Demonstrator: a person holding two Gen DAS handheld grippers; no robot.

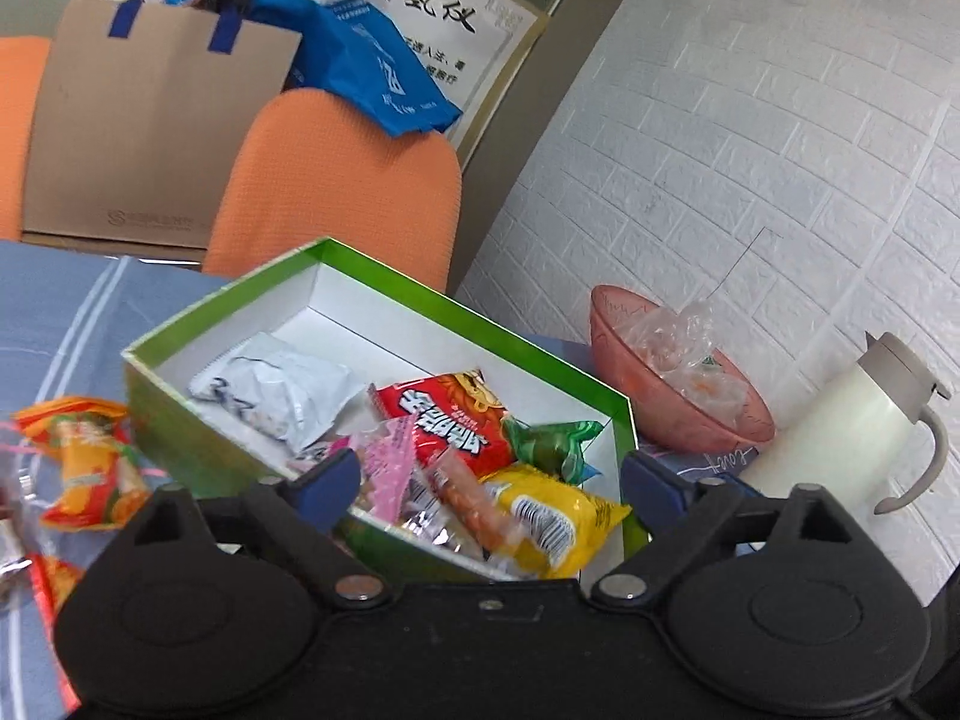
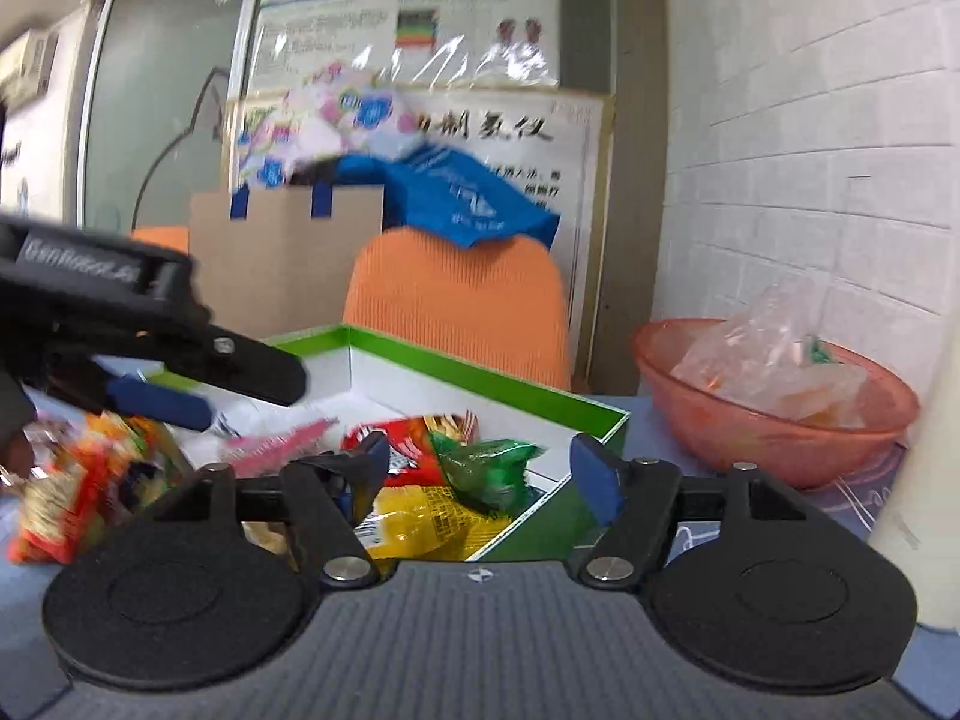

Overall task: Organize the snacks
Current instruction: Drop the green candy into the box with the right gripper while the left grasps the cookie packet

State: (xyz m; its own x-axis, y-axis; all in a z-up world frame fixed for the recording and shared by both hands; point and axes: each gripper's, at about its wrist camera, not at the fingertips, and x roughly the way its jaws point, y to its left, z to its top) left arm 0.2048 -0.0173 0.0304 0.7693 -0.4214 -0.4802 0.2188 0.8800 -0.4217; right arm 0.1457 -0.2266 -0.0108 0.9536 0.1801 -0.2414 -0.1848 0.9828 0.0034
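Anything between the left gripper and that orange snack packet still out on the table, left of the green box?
Nothing visible. The orange snack packet lies on the blue tablecloth beside the green box, left of the open, empty left gripper, with no object between.

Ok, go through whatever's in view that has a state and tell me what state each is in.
Green box: open, no lid, partly filled with snacks.
Left hand-held gripper: open, empty.
Right hand-held gripper: open, empty.
Pink bowl: upright, holds crumpled clear plastic.
White kettle: lid closed.
Orange snack packet: outside the box.

Box (image 1: 558,360) open on top, far end bare; bowl (image 1: 678,414) and jug (image 1: 852,420) crowd its right side.
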